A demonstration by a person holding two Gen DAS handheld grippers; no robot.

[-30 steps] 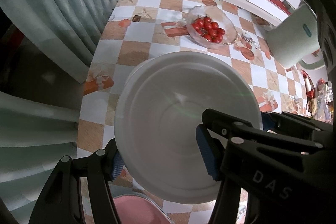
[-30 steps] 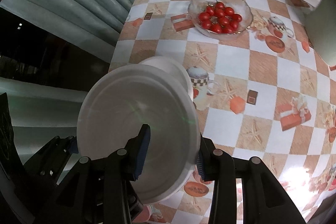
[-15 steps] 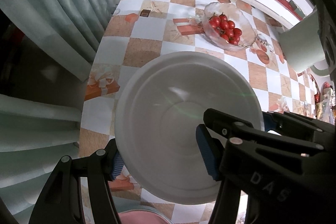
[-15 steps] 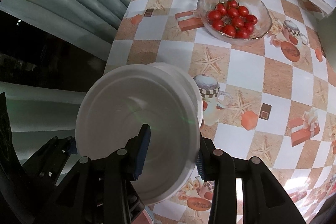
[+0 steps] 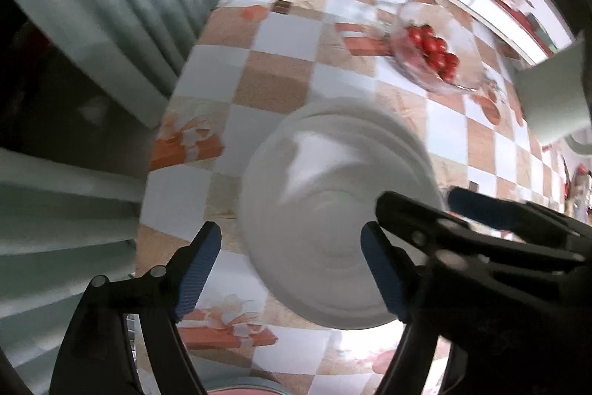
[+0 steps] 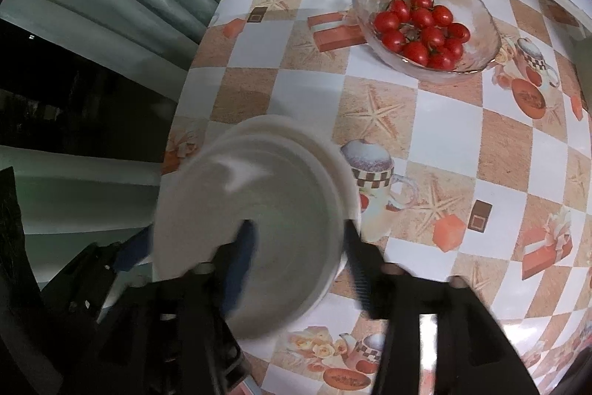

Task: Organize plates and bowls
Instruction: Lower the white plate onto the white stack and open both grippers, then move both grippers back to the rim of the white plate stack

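Note:
A white bowl (image 5: 325, 180) rests on a stack of white bowls (image 5: 370, 121) near the table's left edge, blurred in both views. My left gripper (image 5: 290, 271) straddles the bowl's near-left rim with its jaws opening; the left pad stands clear of the wall and the right pad hangs over the inside. In the right wrist view the same bowl (image 6: 266, 195) tops the stack (image 6: 296, 136). My right gripper (image 6: 299, 265) straddles its right wall, jaws opening, one finger inside and one outside, neither pad pressing.
A glass bowl of cherry tomatoes (image 6: 425, 28) stands farther back on the checked tablecloth (image 6: 444, 121). The table edge and a pale curtain (image 5: 111, 6) run close on the left. A pale cylindrical object (image 5: 551, 99) rises at the right.
Both grippers held the white bowl by its rim above the stack and came down with it. Now both jaws have spread and the bowl sits lower, on the stack.

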